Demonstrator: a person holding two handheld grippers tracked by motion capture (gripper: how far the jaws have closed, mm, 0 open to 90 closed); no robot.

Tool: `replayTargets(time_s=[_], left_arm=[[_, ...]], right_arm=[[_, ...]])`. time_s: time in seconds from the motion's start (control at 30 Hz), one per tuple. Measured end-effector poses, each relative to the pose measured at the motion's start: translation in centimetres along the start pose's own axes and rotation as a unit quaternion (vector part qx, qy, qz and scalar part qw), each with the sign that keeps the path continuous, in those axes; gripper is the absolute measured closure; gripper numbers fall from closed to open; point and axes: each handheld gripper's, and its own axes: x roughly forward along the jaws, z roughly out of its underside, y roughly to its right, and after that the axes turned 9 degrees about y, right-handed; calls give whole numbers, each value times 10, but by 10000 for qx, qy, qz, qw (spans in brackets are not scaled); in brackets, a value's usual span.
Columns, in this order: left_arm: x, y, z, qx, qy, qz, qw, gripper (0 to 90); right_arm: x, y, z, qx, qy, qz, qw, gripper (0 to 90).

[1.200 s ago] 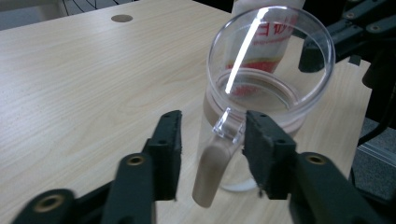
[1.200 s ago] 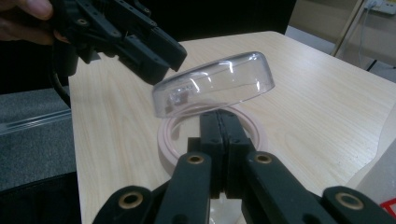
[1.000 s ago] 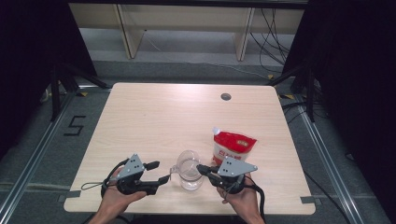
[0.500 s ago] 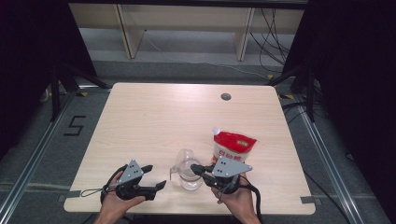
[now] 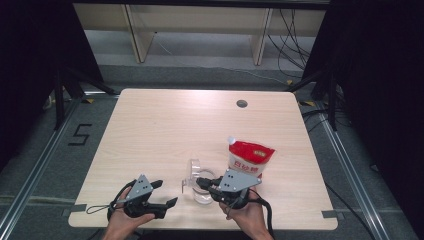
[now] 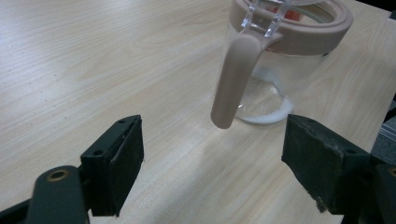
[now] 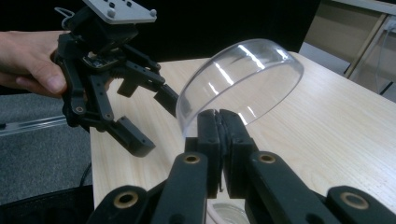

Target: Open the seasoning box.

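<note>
A clear jar [image 5: 204, 194] with a beige rim and a beige clasp [image 6: 233, 79] stands near the table's front edge; some white powder lies in its bottom [image 6: 268, 114]. Its clear domed lid [image 7: 243, 79] is swung up, and my right gripper [image 5: 201, 183] is shut on the lid's edge [image 7: 219, 126]. To the jar's left my left gripper [image 5: 167, 193] stands open. Its jaws have just been opening, and the clasp hangs ahead of them, untouched by the pads [image 6: 116, 163]. A red and white pouch [image 5: 250, 157] stands just right of the jar.
The pale wooden table [image 5: 175, 125] has a small round hole [image 5: 242, 104] near its far edge. Both hands work close to the front edge. Dark stands and cables flank the table on the floor, and a shelf unit stands behind it.
My left gripper's jaws have spread wider and it has eased back a little from the jar. The right gripper keeps its hold on the lid.
</note>
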Motion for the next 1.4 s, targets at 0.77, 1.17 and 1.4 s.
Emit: replayTargets(time_s=[0.77,1.17,1.4], left_arm=[[5,-1,0,60,-108,57,9999,195],[8,-1,0,134,-85,76,9998,196],[7,-2,0,191,-135,67,9997,196]], right_arm=[[18,-7,3,-64,-103,-149,9998,863],[-21,9,2,94,50,272,9996,794],[-56,25,5,232,232,703,9970,720]])
